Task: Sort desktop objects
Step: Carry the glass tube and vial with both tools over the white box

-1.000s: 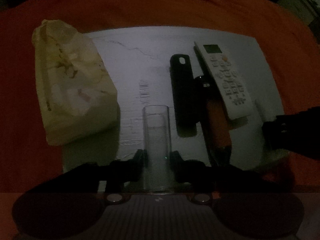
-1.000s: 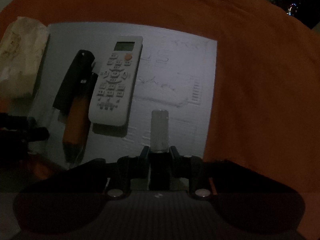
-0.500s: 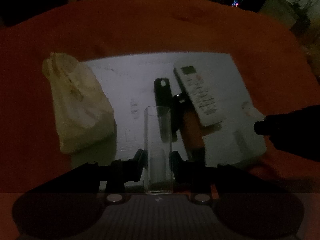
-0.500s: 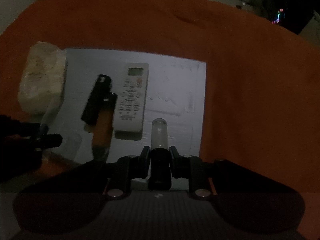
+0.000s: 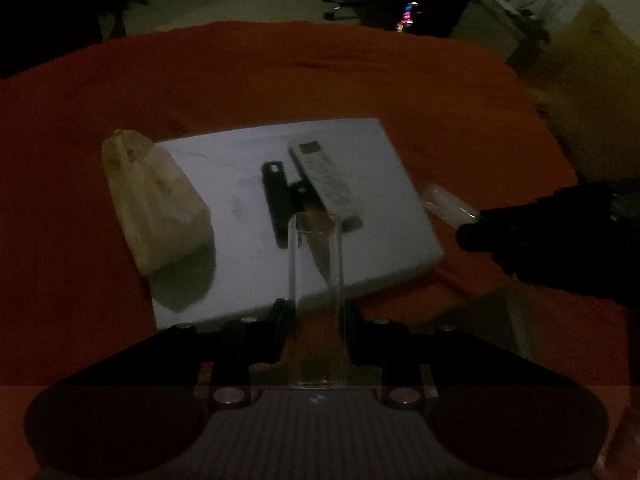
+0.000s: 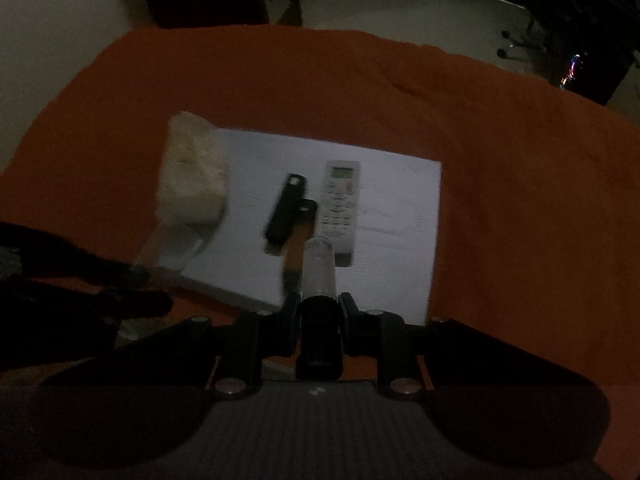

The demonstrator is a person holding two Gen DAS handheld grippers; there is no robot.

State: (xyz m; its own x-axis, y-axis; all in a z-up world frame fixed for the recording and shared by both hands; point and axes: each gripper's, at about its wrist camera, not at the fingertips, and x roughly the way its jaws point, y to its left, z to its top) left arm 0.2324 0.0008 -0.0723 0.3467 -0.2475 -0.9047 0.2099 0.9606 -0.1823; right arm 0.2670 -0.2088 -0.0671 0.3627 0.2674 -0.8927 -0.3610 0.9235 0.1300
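My left gripper (image 5: 315, 312) is shut on a clear glass tube (image 5: 315, 280) and holds it well above the white board (image 5: 380, 160). My right gripper (image 6: 319, 308) is shut on a clear tube with a black cap (image 6: 319, 268), also raised. On the board lie a white remote (image 6: 341, 204), a black flat case (image 6: 286, 208), an orange-and-black pen partly hidden behind the tubes, and a cream tissue pack (image 5: 154, 204) at the left edge. The right gripper shows at the right of the left wrist view (image 5: 472, 236).
The board (image 6: 400, 200) lies on an orange cloth (image 6: 500, 160) over the table. Past the far edge are a dark floor, chair legs and small coloured lights (image 5: 408, 16). A yellowish object (image 5: 592, 52) stands at the far right.
Both grippers have lifted and pulled back with their tubes; the board and its objects look smaller and farther. The objects on the board have not moved.
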